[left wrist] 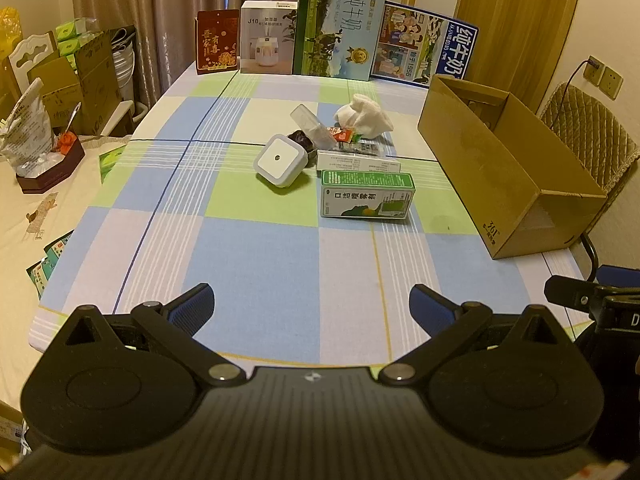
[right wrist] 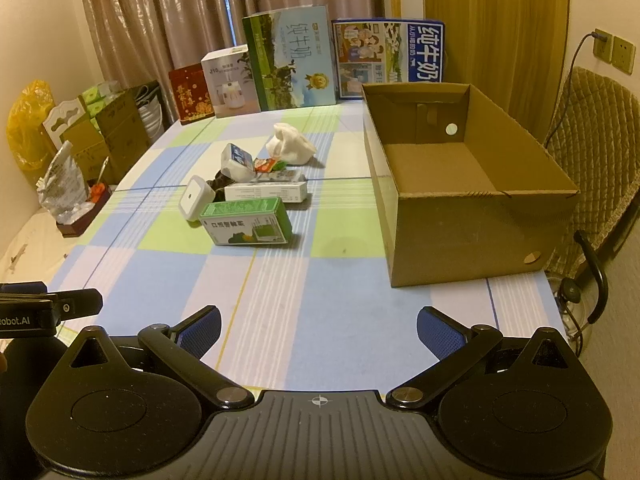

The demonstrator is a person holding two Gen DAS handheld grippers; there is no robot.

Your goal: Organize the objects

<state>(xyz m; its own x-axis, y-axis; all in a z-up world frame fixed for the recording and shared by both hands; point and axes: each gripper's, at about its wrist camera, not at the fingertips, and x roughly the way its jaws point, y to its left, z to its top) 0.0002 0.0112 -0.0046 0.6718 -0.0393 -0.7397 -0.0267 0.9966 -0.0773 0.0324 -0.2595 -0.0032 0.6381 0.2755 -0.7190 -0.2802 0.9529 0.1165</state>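
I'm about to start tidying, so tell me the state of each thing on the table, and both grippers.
Cardboard box: open, empty.
Green box: lying flat.
White box: lying flat behind it.
Night light: tilted.
Cloth: crumpled.
Left gripper: open, empty.
Right gripper: open, empty.

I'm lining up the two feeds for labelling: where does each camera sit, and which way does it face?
Left wrist: on the left gripper, low at the table's near edge, facing the green box; its open fingers show, and the right gripper's edge.
Right wrist: on the right gripper, beside it, facing the cardboard box; its open fingers show.
Shared: checked tablecloth, clutter pile, both boxes.
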